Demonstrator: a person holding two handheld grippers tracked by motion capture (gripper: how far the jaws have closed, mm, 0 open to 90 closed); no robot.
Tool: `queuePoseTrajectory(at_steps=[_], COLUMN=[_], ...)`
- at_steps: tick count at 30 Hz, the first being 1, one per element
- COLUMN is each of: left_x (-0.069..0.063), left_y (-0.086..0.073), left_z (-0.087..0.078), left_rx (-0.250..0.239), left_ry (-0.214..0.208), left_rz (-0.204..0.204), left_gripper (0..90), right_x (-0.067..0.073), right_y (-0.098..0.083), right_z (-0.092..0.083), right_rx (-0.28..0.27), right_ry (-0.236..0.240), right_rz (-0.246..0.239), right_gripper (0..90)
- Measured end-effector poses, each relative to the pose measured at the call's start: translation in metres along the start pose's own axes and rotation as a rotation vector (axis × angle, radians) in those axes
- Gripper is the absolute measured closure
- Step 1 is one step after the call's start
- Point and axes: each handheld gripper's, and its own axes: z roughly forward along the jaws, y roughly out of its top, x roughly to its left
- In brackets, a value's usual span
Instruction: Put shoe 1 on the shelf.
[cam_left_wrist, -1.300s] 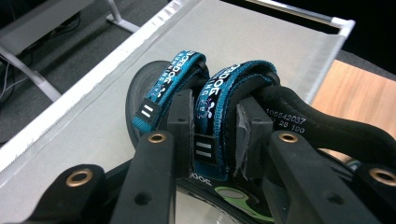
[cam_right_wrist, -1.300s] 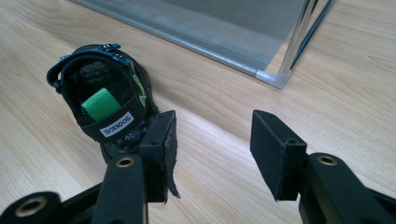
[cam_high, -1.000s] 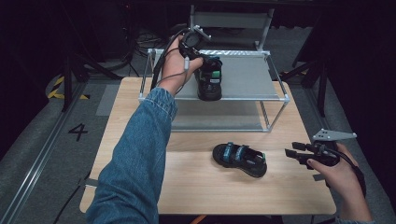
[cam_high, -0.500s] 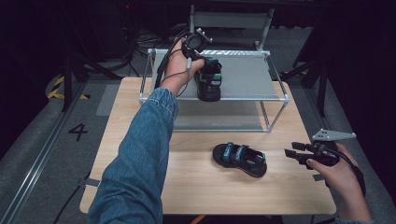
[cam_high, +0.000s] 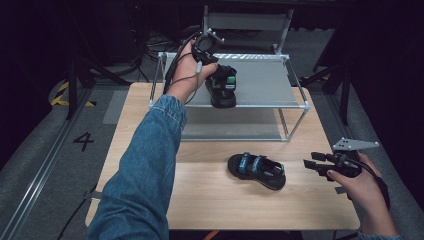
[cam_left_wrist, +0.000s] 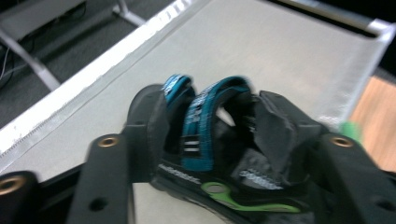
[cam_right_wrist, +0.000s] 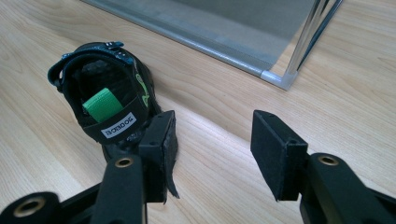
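A black sandal with blue straps and a green tab rests on the top grey shelf of a metal rack. My left gripper reaches over it from the left. Its jaws have just been opening and now stand apart, with the sandal's straps between them and a gap at the right pad. The matching sandal lies on the wooden table in front of the rack. My right gripper hovers just right of it, open and empty, its left jaw near the sandal's heel.
The rack has a lower shelf under the top one, with thin corner posts. Beyond the table are dark floor, cables and a grey chair. A person's denim sleeve crosses the table's left half.
The left gripper's jaws have spread apart around the sandal on the top shelf, and the hand has shifted slightly. The right gripper and the sandal on the table have not moved.
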Motion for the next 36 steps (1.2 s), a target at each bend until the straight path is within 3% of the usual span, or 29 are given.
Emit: queuePoseTrajectory(at_steps=[3,7,12,14,17,22,26,30,34,36], left_x=[-0.01,-0.024,-0.047,-0.051,-0.065,-0.077,-0.079,-0.078,-0.076,-0.073], left_y=[-0.004,-0.011,-0.022,-0.023,-0.032,-0.055,-0.065,-0.074,-0.079,-0.082], left_z=[-0.012,-0.034,-0.05,-0.052,-0.056,-0.04,-0.028,-0.013,-0.005,0.001], left_rx=[0.017,-0.022,-0.014,-0.009,0.009,0.026,0.04,0.032,0.022,0.014], left_ry=[-0.001,-0.013,-0.043,-0.051,-0.098,-0.156,-0.17,-0.182,-0.207,-0.191], left_rz=[0.021,0.035,0.06,0.061,0.066,0.053,0.046,0.006,-0.015,-0.031], left_gripper=[35.0,31.6,32.7,36.4,41.7,52.5,56.9,61.5,60.5,60.8], right_x=[0.001,0.002,0.004,0.004,0.005,0.005,0.005,0.006,0.005,0.005], right_y=[0.001,0.004,0.006,0.006,0.007,0.006,0.006,0.005,0.005,0.005], right_z=[0.002,0.007,0.011,0.013,0.014,0.015,0.016,0.017,0.018,0.019], right_rx=[0.006,0.012,0.021,0.02,0.027,0.025,0.032,0.034,0.036,0.041], right_ry=[0.005,0.011,0.018,0.017,0.022,0.022,0.025,0.027,0.028,0.029], right_rz=[-0.004,-0.01,-0.018,-0.025,-0.023,-0.023,-0.017,-0.023,-0.022,-0.024], right_gripper=[51.6,51.6,51.6,51.5,51.5,51.5,51.5,51.4,51.3,51.1])
